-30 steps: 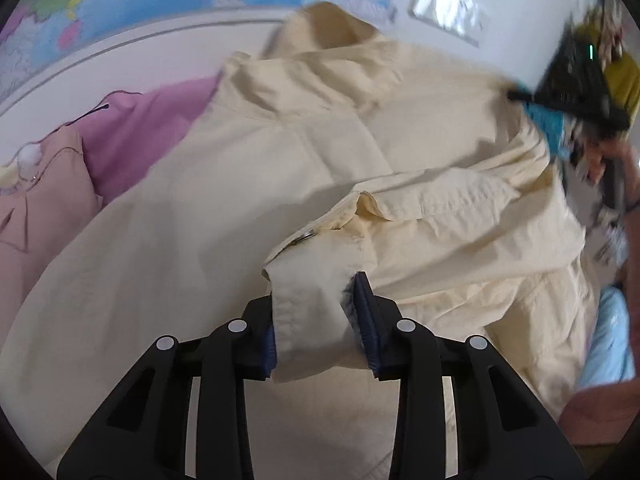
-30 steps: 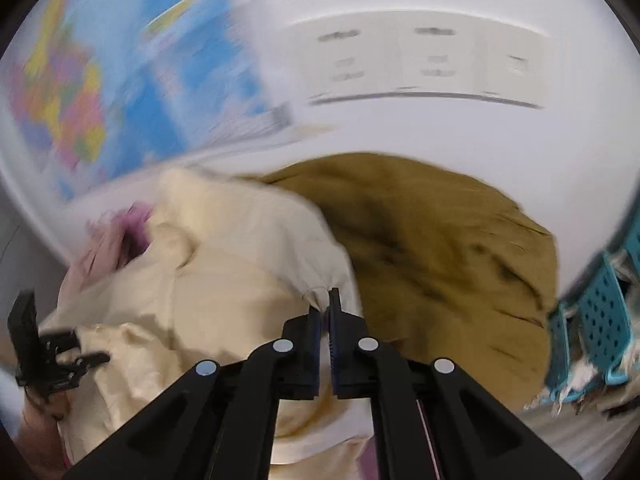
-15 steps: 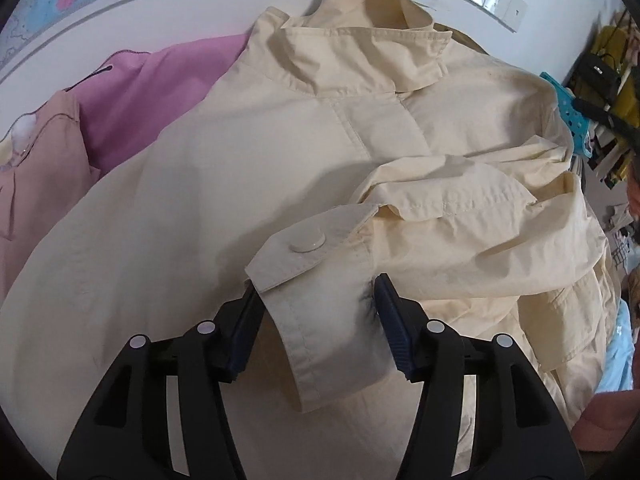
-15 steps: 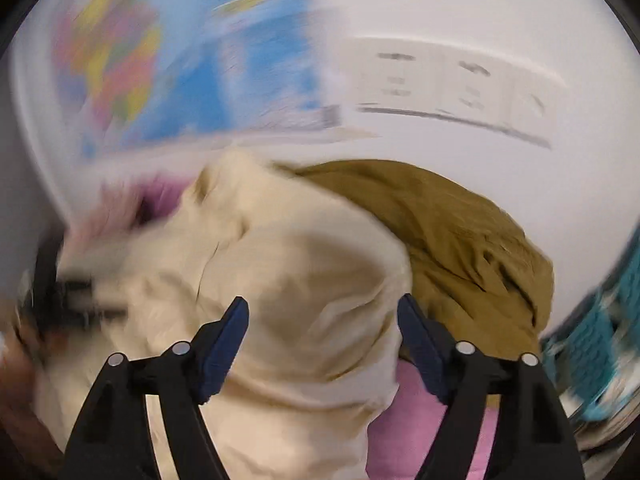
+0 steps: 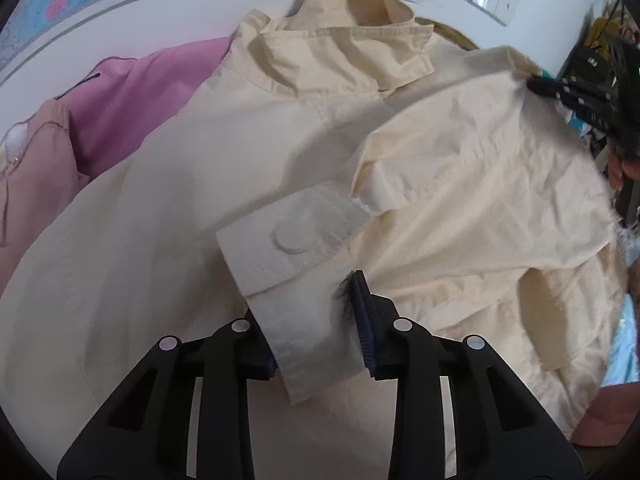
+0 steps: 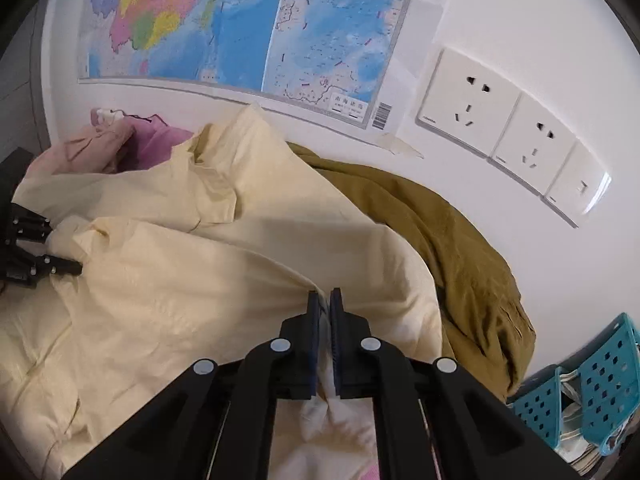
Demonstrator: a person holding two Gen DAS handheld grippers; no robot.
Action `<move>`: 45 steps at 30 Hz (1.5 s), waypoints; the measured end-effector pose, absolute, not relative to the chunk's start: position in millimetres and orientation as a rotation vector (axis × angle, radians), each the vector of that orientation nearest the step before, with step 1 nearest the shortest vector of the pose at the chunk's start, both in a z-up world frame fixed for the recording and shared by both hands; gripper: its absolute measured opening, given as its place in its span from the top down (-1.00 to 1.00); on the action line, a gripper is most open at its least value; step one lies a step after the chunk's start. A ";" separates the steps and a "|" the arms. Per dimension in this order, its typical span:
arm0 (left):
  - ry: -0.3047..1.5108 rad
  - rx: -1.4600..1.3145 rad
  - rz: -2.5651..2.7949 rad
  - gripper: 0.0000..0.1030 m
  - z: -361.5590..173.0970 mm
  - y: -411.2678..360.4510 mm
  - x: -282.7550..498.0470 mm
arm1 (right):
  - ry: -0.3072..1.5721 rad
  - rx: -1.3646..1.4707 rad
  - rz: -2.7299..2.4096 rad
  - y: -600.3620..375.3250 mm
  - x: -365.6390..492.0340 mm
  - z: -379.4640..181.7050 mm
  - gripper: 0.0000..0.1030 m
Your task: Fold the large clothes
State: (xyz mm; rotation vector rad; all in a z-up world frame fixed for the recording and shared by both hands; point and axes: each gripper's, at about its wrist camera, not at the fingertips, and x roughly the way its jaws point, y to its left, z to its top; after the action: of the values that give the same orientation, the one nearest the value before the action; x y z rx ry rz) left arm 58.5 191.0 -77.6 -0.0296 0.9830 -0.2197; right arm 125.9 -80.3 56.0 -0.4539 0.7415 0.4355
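Cuff (image 5: 304, 312) of the cream jacket (image 5: 168, 216) sits between the left gripper (image 5: 316, 320) jaws, which have just been closing and now pinch it by its edges; round button (image 5: 294, 236) on the cuff tab faces up, just beyond the fingertips. Sleeve runs right from the cuff, folded across the jacket body. Jacket lies spread with its collar (image 5: 352, 36) at the far end, against the wall.

Right gripper (image 6: 325, 300) jaws have also just closed, clenched on a gathered fold of the same jacket at its right edge (fabric bunches between the pads and pulls taut to the left). From the left wrist view this gripper (image 5: 576, 92) shows at the far right, gripping the sleeve's upper end, with part of a hand (image 5: 622, 168) behind it.

Further out: pink garment (image 5: 144, 100) and a paler pink one (image 5: 32, 184) lie left of the jacket, partly under it. Olive-brown garment (image 6: 452, 240) is heaped to the right of the jacket, against the wall. Teal perforated basket (image 6: 592, 380) stands at the lower right edge.

On the wall: coloured map (image 6: 240, 24) above the clothes, row of white sockets (image 6: 508, 128) to its right.
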 end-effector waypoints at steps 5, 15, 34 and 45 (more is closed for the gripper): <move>1.004 -0.066 -0.219 0.27 -80.4 194.3 59.8 | 0.868 -0.458 0.410 -78.0 148.8 10.3 0.84; 0.894 -0.127 -0.168 -0.30 -46.0 227.2 34.1 | 0.706 -0.313 0.649 -30.7 65.6 66.2 0.30; 0.747 -0.062 0.269 -0.57 5.7 352.5 -123.1 | 0.931 -0.278 0.803 59.1 41.3 -7.7 -0.07; 0.849 -0.088 0.339 -0.59 -31.1 396.9 -191.1 | 0.895 -0.221 1.180 138.6 -25.9 16.9 -0.11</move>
State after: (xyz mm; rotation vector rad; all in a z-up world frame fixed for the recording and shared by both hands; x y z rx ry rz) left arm -191.1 396.9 -31.1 -0.0877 0.8487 0.3385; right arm -25.9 138.6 16.9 -0.2214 0.8946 1.1798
